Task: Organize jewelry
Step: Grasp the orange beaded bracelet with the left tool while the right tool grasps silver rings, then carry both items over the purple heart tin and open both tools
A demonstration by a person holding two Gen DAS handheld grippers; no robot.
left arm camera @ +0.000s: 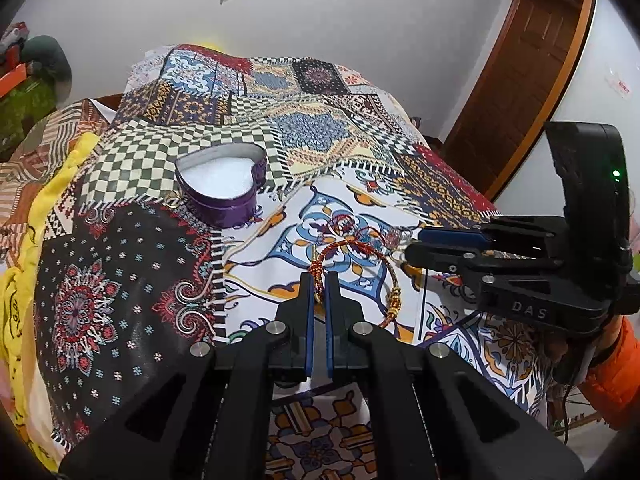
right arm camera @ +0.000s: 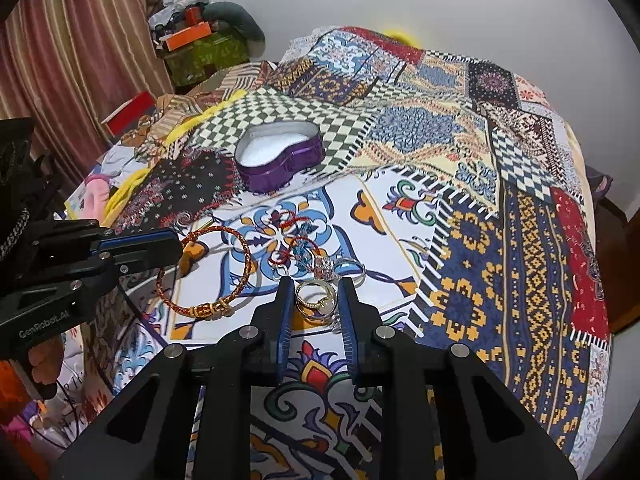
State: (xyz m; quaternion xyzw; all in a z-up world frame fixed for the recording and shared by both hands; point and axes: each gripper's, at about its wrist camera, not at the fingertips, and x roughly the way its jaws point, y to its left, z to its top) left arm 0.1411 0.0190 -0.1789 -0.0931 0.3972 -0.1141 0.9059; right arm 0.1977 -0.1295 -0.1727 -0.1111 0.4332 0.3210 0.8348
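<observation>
My left gripper is shut on a red-and-gold braided bangle, gripping its near knot; it also shows in the right wrist view. My right gripper is open, its fingers either side of gold rings lying on the cloth. A red thread bracelet with beads and silver rings lie just beyond. An open purple heart-shaped tin with white lining stands farther back, also in the right wrist view.
A patchwork printed cloth covers the bed. A wooden door stands at the right. Curtains and stacked boxes are at the left. Yellow fabric lies along the bed's left edge.
</observation>
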